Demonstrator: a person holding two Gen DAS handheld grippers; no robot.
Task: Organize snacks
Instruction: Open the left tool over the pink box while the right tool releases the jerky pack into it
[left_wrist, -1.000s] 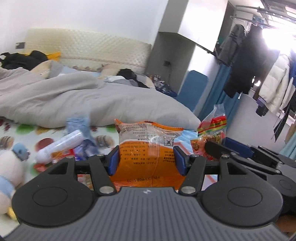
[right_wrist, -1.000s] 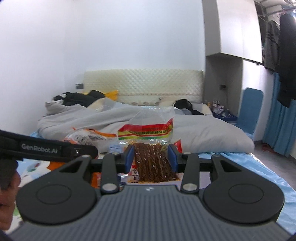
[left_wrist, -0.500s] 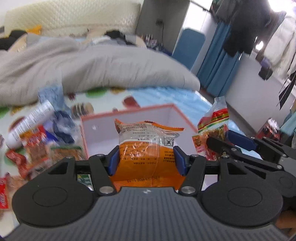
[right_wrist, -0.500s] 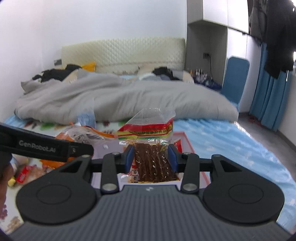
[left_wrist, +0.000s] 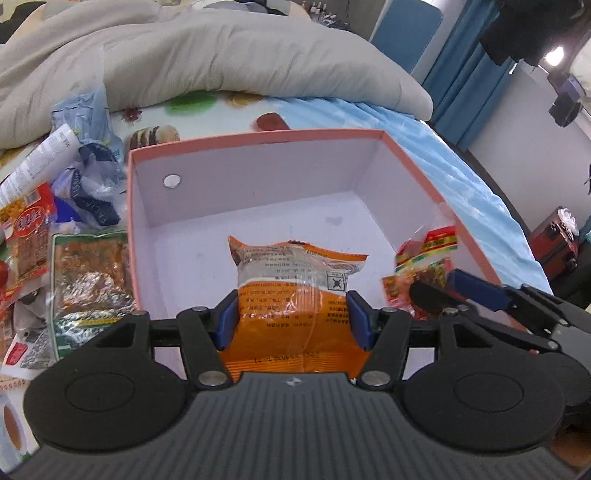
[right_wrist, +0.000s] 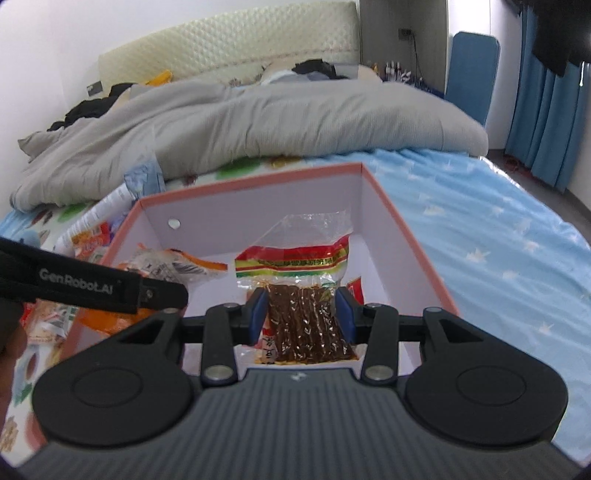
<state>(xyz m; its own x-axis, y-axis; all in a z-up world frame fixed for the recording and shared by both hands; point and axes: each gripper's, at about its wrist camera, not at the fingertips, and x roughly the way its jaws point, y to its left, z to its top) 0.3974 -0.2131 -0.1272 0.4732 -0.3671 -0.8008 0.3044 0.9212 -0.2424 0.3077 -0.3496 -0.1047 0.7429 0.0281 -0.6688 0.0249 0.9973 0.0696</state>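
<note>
An orange snack packet (left_wrist: 295, 295) is pinched upright in the left gripper (left_wrist: 291, 321) and a brown-strip packet (right_wrist: 303, 317) in the right gripper (right_wrist: 301, 317), both held over the near part of the open pink box (left_wrist: 258, 138), whose floor lies below and beyond them.

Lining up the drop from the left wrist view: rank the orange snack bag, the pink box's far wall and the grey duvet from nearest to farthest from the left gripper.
1. Orange snack bag: clamped in the left gripper.
2. Pink box's far wall: straight ahead, behind the bag.
3. Grey duvet: on the bed beyond the box.
</note>
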